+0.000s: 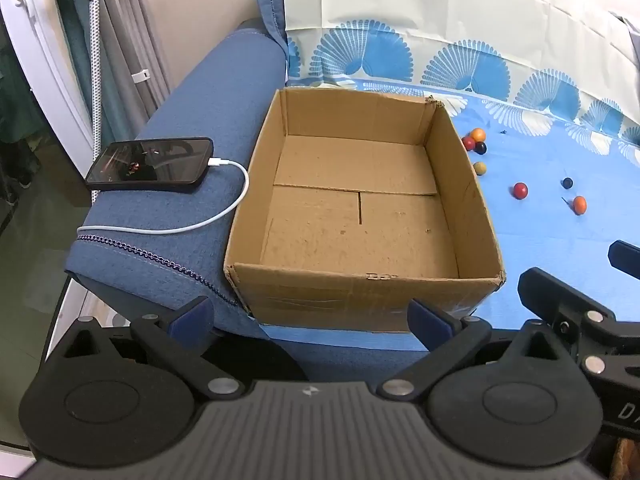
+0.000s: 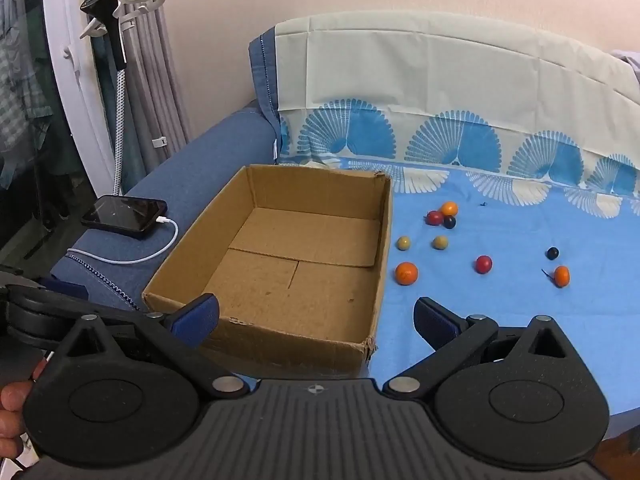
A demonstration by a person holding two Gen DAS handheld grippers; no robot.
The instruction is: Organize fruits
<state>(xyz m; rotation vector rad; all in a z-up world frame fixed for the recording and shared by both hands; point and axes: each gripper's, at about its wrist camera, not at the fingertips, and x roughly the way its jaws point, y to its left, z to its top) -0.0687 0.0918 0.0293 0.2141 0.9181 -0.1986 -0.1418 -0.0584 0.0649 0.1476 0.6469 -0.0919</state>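
Beyond both grippers' wide-spread, empty fingers [image 2: 434, 322], the fruits [image 2: 406, 273] lie beside the box [image 2: 280, 336].

Both wrist views look down and forward, sharing the cardboard box [image 1: 360, 208] [image 2: 280, 264]; the left sits nearer, the right farther right.

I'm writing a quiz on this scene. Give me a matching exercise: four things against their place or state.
1. cardboard box
2. phone
3. largest orange fruit
4. right claw

A. open, holding nothing
B. on the blue sheet right of the box
C. empty
D. on the sofa arm, cable plugged in

Pairs: 1-C, 2-D, 3-B, 4-A
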